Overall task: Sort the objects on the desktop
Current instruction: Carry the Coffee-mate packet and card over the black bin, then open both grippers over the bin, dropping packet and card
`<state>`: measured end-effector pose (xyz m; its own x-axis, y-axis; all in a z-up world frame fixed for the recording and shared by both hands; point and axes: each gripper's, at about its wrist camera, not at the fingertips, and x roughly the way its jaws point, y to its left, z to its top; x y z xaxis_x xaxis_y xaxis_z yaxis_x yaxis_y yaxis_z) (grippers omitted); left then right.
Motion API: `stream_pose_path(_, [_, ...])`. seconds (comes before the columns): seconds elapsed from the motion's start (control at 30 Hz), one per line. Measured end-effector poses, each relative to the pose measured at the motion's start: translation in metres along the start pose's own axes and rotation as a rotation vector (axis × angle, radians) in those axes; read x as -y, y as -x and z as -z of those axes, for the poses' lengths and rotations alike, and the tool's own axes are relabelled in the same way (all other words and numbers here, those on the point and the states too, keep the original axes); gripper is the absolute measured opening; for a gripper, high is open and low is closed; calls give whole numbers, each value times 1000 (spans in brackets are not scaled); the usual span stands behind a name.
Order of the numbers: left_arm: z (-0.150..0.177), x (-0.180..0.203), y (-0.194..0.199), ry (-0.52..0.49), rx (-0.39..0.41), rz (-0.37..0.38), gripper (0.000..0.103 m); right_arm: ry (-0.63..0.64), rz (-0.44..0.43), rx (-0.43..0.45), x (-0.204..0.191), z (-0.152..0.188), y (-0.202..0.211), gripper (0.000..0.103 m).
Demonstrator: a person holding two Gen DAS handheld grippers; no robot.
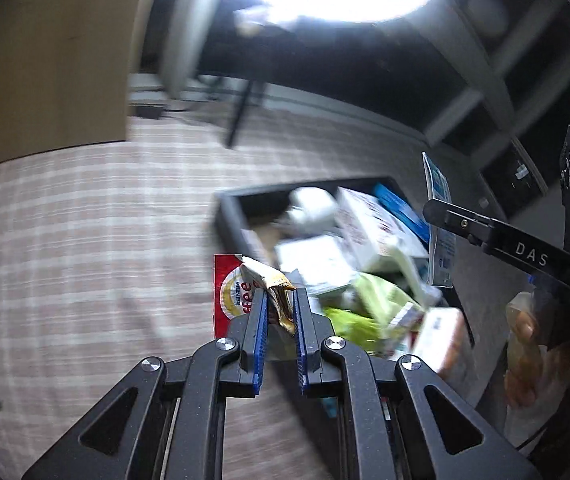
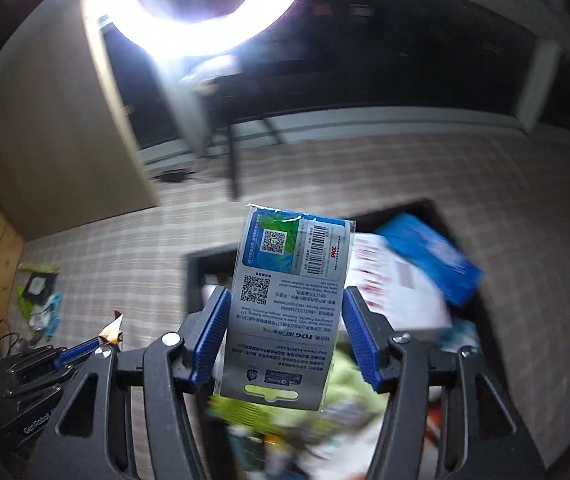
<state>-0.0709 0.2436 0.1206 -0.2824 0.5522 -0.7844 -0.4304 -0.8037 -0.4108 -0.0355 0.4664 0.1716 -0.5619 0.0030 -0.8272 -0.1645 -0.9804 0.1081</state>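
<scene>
Left gripper (image 1: 279,308) is nearly closed, pinching a crumpled foil coffee sachet (image 1: 245,292), red and gold, above the checked cloth on the tabletop (image 1: 85,220). Right gripper (image 2: 285,332) stands wide, its blue ribbed pads (image 2: 213,340) pressing both edges of a flat glossy plastic pack (image 2: 285,292) w/ barcode and QR codes. Both point steeply down over a dark rectangular tray (image 1: 225,216) full of boxes, blurred. A hand (image 1: 525,344) holds the right gripper's handle.
</scene>
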Motion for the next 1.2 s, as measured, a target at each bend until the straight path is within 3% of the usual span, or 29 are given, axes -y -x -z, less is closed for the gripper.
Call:
stream_pose_path(0.2, [-2, 50, -18, -93, -39, 44, 12, -97, 84, 3, 63, 17, 17, 56])
stream_pose_path(0.43, [-8, 93, -27, -174, -36, 69, 14, -156, 119, -1, 96, 25, 25, 56])
stream_pose_path(0.47, [-9, 96, -28, -177, -35, 72, 26, -157, 113, -5, 98, 26, 25, 57])
stream_pose_path(0.5, [-9, 99, -31, -183, -44, 73, 52, -150, 106, -13, 98, 27, 24, 58])
stream_pose_path(0.53, [-8, 102, -31, -188, -48, 67, 67, -147, 114, -25, 98, 28, 22, 59])
stream_pose_path(0.83, [-8, 95, -22, -190, -15, 13, 67, -159, 131, -22, 97, 26, 24, 61])
stream_pose_path(1.2, [-8, 78, 7, -167, 43, -69, 67, -89, 93, -1, 62, 24, 31, 61])
